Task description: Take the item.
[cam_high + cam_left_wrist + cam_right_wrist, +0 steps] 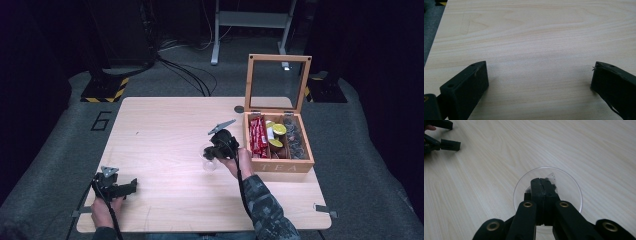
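I hold two black two-jaw grippers, one in each hand, over one pale wooden table (165,125).

My left gripper (131,184) rests near the near left corner of the table. Its jaws stand wide apart with bare wood between them; it is released and grasps nothing.

My right gripper (543,185) is positioned over one clear round glass cup (574,187), which stands upright on the table just left of the box, towards the near side. The jaws are pressed together and reach down into the cup's mouth. A small clear packet with dark contents (551,178) sits at the jaw tips, so the gripper appears clenched on it. The packet is thin and see-through at its edge, dark in the middle, and partly hidden by the jaws.

One light wooden box (287,165) stands at the right of the table, lettered "TEA" on its near wall. Its one glass-paned lid (277,82) stands raised at the far side. The box holds three rows of contents: red packets (258,136) at the left, yellow-topped items (276,135) in the middle, dark packets (295,136) at the right. I cannot count the single items in each row.
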Tool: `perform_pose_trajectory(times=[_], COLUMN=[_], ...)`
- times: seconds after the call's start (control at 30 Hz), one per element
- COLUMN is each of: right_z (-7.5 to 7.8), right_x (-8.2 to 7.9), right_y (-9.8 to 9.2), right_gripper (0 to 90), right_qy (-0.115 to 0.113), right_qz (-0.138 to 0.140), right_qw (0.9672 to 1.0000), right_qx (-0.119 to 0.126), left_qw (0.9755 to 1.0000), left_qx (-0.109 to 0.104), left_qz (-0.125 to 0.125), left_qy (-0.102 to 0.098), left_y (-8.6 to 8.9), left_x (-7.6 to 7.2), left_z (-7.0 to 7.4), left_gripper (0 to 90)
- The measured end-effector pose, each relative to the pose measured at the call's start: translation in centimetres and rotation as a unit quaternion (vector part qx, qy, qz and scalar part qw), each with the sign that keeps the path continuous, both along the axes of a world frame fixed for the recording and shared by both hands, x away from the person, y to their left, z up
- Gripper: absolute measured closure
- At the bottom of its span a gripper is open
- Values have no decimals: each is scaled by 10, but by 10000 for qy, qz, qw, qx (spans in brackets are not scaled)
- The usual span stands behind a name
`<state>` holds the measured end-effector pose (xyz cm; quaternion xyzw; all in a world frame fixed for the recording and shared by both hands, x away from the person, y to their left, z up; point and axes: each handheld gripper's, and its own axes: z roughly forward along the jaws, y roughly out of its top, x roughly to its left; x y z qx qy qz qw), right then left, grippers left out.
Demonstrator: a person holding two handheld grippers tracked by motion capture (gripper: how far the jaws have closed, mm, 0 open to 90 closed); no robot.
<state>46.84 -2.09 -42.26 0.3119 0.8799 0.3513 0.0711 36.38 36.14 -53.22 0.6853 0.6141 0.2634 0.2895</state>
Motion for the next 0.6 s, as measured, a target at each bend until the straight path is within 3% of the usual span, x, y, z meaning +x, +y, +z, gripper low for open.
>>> perform_pose_trajectory(times=[0.17, 0.27, 0.3, 0.4, 0.6], right_z=[-5, -4, -3, 0, 6], right_x=[-1, -3, -2, -3, -12], right_y=[1, 1, 0, -2, -10], right_gripper=[890, 809, 778, 669, 351], right_qy=[38, 44, -60, -63, -177], right_qz=[-30, -50, -17, -106, -272], right_qw=[10000, 9999, 9999, 9998, 9991], right_qx=[8, 98, 83, 166, 265], left_qw=[10000, 10000, 10000, 10000, 10000], left_qx=[0, 0, -1, 1, 2], left_qz=[-1, -1, 0, -1, -1], left_qy=[-1, 1, -1, 1, 0], left_y=[0, 0, 0, 0, 0], left_x=[0, 0, 0, 0, 0], left_z=[0, 0, 0, 0, 0], left_gripper=[10, 10, 10, 10, 10])
